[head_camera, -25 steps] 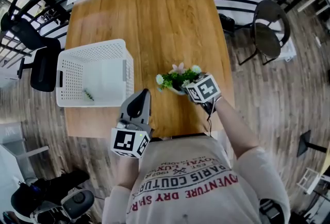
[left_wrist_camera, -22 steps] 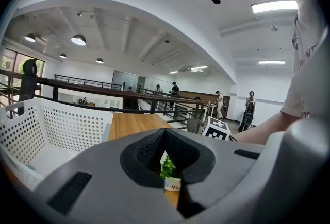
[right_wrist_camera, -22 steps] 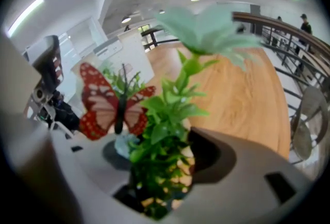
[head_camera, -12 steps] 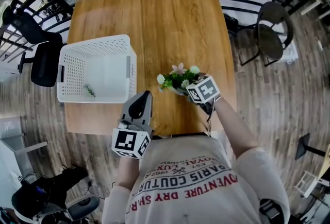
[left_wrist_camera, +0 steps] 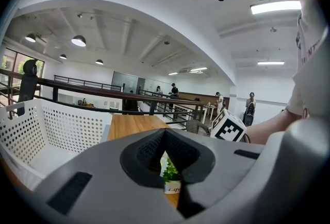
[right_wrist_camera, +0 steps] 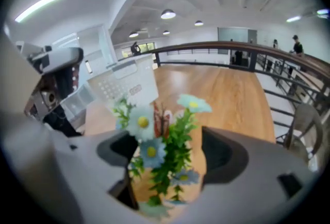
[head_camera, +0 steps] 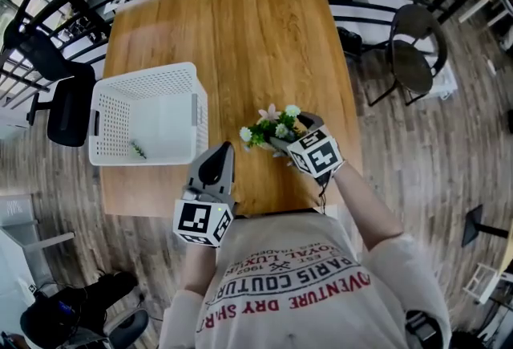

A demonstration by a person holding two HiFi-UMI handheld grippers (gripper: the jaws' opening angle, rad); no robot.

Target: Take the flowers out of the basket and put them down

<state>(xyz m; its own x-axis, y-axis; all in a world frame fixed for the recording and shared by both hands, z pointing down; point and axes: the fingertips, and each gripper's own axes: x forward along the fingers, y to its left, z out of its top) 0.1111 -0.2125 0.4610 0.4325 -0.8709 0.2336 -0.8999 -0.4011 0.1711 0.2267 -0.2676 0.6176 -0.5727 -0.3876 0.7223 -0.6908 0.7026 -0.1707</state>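
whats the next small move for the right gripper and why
Probably draw the right gripper straight back off the flowers: its jaws have just been opening, the pads stand clear with the flowers between them, and the pot seems to rest on the table.

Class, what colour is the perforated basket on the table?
White; the basket shows best in the head view.

The left tool (head_camera: 223,150) and right tool (head_camera: 278,137) are smooth grey shells with dark textured pads (left_wrist_camera: 149,152) lining the jaws. Each carries a white cube (head_camera: 202,221) printed with black square markers. A thin dark cable (head_camera: 324,193) runs from the right one. The person wears a cream T-shirt (head_camera: 296,295) with red and dark lettering.
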